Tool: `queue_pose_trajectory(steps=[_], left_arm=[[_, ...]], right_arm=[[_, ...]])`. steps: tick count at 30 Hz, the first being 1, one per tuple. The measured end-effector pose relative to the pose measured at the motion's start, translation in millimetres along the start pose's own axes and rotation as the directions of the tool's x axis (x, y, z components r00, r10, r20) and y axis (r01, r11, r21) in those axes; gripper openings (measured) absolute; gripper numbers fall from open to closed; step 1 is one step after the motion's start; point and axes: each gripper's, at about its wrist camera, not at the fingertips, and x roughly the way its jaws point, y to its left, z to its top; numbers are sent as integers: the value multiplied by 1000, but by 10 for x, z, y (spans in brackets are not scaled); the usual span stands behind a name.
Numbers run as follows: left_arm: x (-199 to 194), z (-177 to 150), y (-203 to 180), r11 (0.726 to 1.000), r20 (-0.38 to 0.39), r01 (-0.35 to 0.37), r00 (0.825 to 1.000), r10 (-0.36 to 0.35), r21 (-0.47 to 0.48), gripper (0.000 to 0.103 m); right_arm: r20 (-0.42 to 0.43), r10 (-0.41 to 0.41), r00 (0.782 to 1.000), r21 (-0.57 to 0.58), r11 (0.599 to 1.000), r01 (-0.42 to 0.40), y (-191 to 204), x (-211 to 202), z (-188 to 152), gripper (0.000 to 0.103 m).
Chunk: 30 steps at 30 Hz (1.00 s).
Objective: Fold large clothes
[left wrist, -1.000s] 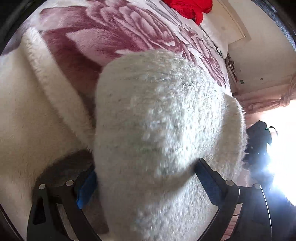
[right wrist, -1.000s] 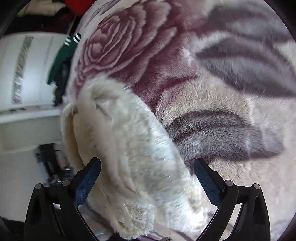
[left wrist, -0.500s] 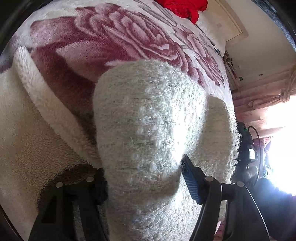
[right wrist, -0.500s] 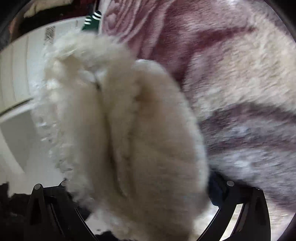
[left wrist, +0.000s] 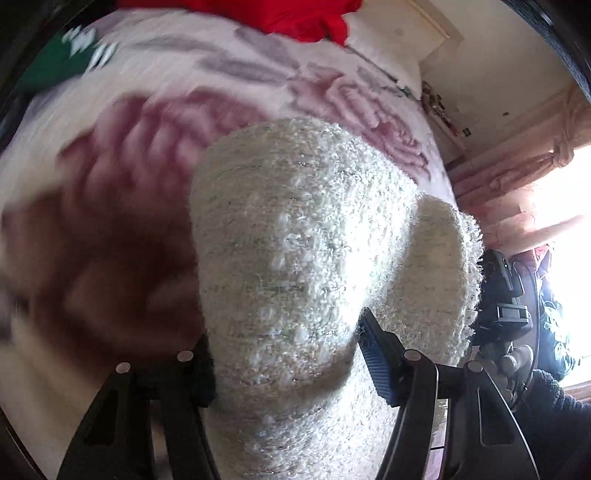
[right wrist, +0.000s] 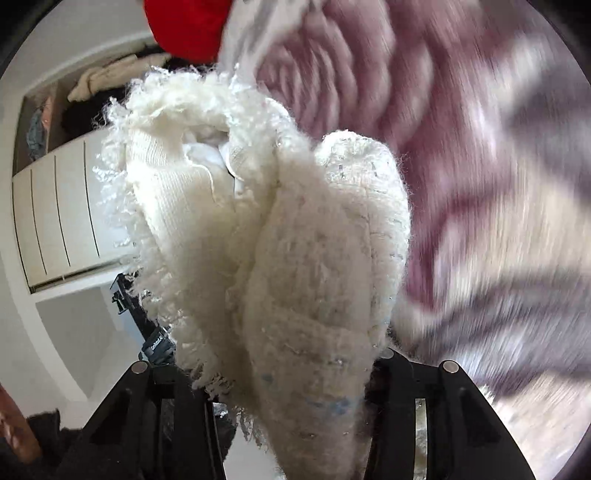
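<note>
A white, fluffy knitted garment (left wrist: 295, 221) fills the middle of the left wrist view, bulging up over the rose-patterned blanket (left wrist: 147, 147). My left gripper (left wrist: 284, 339) has a thick fold of it between its fingers; the jaws are closing and the blue pad (left wrist: 375, 360) presses into the wool. In the right wrist view the same garment (right wrist: 295, 240) hangs bunched, its ribbed inside and fringe showing. My right gripper (right wrist: 284, 365) is closing on that bunch, and its fingertips are buried in the fabric.
The bed's blanket (right wrist: 480, 147) lies to the right, blurred. A red garment (left wrist: 306, 18) and a green one (left wrist: 55, 62) lie at the bed's far end. A white cabinet (right wrist: 55, 214) stands left, a bright window (left wrist: 569, 240) right, and a dark sleeve (left wrist: 554, 406) below the window.
Both grippers went from wide open around the garment to pinching it. The left one has risen and swung over the blanket. In the right view the garment bunched up and lifted.
</note>
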Motion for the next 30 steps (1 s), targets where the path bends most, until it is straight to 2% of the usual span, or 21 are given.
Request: queue_pose_trajectory(steps=[4, 6, 9, 10, 12, 13, 17, 18, 19, 20, 21, 23, 24, 25, 26, 27, 28, 29, 30], left_arm=[[336, 806, -95, 998, 6, 31, 1000, -31, 50, 60], [637, 1254, -86, 997, -10, 46, 999, -46, 65, 60], [1138, 1729, 20, 997, -61, 46, 997, -42, 68, 61], [1278, 1827, 29, 997, -82, 32, 996, -26, 76, 61], [1536, 1931, 61, 996, -126, -11, 992, 22, 86, 66], [1593, 1986, 58, 995, -127, -27, 991, 39, 94, 74], [1552, 2004, -4, 991, -163, -36, 985, 57, 132, 78], [1509, 2002, -14, 990, -167, -41, 984, 63, 132, 78], [1461, 1996, -35, 989, -163, -57, 983, 79, 134, 78], [1387, 1976, -80, 984, -132, -90, 985, 111, 153, 78], [1291, 1937, -146, 973, -73, -140, 985, 156, 186, 78], [1147, 1897, -240, 944, 23, -238, 971, 239, 230, 81], [1106, 1858, -296, 932, 53, -271, 962, 266, 239, 85], [1117, 1866, -320, 926, 72, -294, 956, 285, 239, 97], [1077, 1824, -350, 918, 93, -320, 947, 307, 233, 102], [995, 1715, -409, 915, 117, -339, 940, 321, 220, 102], [944, 1644, -444, 913, 129, -349, 936, 328, 210, 102], [877, 1559, -489, 911, 143, -362, 930, 339, 198, 102], [793, 1462, -539, 909, 155, -372, 925, 346, 189, 102]], right_arm=[[85, -12, 996, -20, 1000, 14, 199, -261, 627, 47], [121, -35, 992, -15, 999, 37, 253, -414, 1017, 47], [172, -70, 983, 2, 997, 71, 215, -496, 1645, 47], [191, -85, 978, 23, 996, 82, 137, -510, 1885, 47], [196, -134, 971, 49, 991, 127, 20, -491, 2126, 47], [189, -164, 968, 64, 986, 155, -47, -467, 2217, 48], [207, -231, 951, 135, 969, 206, -174, -511, 2271, 69], [218, -268, 938, 137, 960, 243, -162, -571, 2211, 72], [229, -322, 919, 131, 945, 299, -163, -713, 2187, 83], [235, -381, 894, 121, 924, 362, -102, -759, 2133, 93], [243, -426, 871, 114, 905, 411, -63, -838, 2118, 95], [307, -564, 766, 98, 820, 565, 145, -976, 1943, 98], [334, -605, 723, 98, 785, 611, 219, -1124, 1902, 101], [360, -685, 633, 117, 706, 698, 333, -1145, 1767, 103], [376, -742, 555, 138, 637, 758, 440, -1170, 1710, 103], [396, -788, 472, 156, 564, 811, 502, -1193, 1593, 103], [413, -818, 400, 167, 500, 850, 551, -1237, 1395, 103], [424, -841, 336, 178, 442, 879, 620, -1197, 1231, 103], [431, -850, 302, 185, 411, 892, 678, -1168, 1132, 103]])
